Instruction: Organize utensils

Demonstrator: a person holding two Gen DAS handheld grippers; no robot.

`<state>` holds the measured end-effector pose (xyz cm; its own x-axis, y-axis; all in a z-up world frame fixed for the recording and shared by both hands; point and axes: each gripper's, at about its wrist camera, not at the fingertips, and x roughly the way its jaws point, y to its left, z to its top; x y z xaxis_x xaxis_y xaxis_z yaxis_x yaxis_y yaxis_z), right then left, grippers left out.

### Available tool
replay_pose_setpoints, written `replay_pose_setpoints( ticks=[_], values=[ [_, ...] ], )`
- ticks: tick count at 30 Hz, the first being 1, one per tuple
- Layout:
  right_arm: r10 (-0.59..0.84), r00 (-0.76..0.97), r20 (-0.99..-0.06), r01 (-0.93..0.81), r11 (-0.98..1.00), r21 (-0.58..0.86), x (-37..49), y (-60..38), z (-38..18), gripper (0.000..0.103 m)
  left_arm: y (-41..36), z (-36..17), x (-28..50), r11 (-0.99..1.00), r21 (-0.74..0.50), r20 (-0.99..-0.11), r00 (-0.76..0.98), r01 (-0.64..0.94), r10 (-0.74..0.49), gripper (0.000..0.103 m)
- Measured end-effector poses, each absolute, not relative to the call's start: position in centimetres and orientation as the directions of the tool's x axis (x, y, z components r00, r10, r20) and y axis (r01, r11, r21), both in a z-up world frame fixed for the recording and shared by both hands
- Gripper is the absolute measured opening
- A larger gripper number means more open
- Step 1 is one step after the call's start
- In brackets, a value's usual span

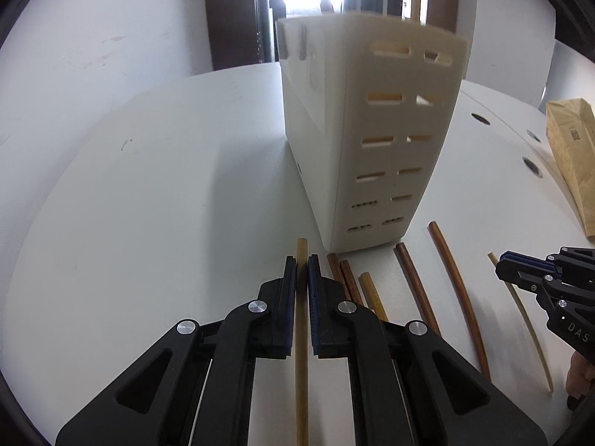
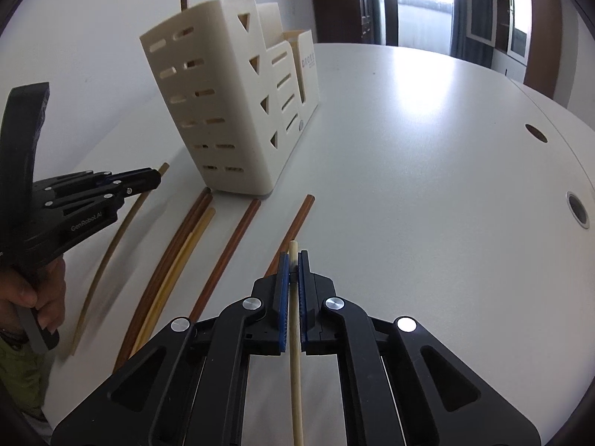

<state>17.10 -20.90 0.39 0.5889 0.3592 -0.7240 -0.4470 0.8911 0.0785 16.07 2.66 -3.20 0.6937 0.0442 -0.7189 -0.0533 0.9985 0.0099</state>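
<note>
Tan chopstick [image 1: 301, 334] pinched lengthwise in left tool [image 1: 302, 262], cream chopstick [image 2: 295, 316] likewise in right tool [image 2: 294, 256] (tips toward holder [image 1: 357, 130]).

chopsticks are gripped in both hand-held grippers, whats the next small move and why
Probably lift both a little higher and carry them toward the top of the cream holder. The left hand-held gripper is shut on a tan chopstick and the right hand-held gripper on a pale chopstick. The holder's open top sits well above them, and two sticks already stand in it.
</note>
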Motion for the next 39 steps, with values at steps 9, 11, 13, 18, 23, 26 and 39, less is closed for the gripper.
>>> replay_pose_setpoints(
  ticks=[9,11,13,18,23,26,39],
  values=[
    [0.436,0.676,-0.594,-0.462,0.879,0.119,15.4,-21.6,5.2,0.005,4.9,1.6,14.3,0.993,-0.083,-0.605,0.796,-0.083,0.016,0.006],
    [0.435,0.685,-0.584,-0.462,0.88,0.113,15.5,-21.8,5.6,0.005,5.1,2.1,14.3,0.992,-0.096,-0.588,0.809,-0.086,0.013,0.006],
    [0.433,0.696,-0.573,-0.46,0.881,0.107,15.3,-21.8,5.8,0.005,5.4,2.9,13.5,0.99,-0.108,-0.562,0.827,-0.088,0.012,0.006],
    [0.442,0.718,-0.538,-0.462,0.881,0.107,14.9,-22.0,7.1,0.005,4.8,5.1,12.1,0.989,-0.124,-0.494,0.87,-0.077,0.006,0.006],
    [0.455,0.738,-0.498,-0.477,0.874,0.091,14.2,-21.5,9.0,0.005,3.9,6.5,11.6,0.992,-0.108,-0.451,0.892,-0.071,0.015,0.006],
    [0.461,0.75,-0.474,-0.481,0.872,0.087,13.8,-21.4,10.1,0.004,4.2,7.3,10.9,0.992,-0.109,-0.429,0.903,-0.067,0.014,0.006],
    [0.461,0.752,-0.471,-0.492,0.868,0.063,14.5,-20.7,11.4,0.001,3.5,10.3,10.2,0.995,-0.083,-0.344,0.939,-0.048,0.017,0.006]
  ],
)
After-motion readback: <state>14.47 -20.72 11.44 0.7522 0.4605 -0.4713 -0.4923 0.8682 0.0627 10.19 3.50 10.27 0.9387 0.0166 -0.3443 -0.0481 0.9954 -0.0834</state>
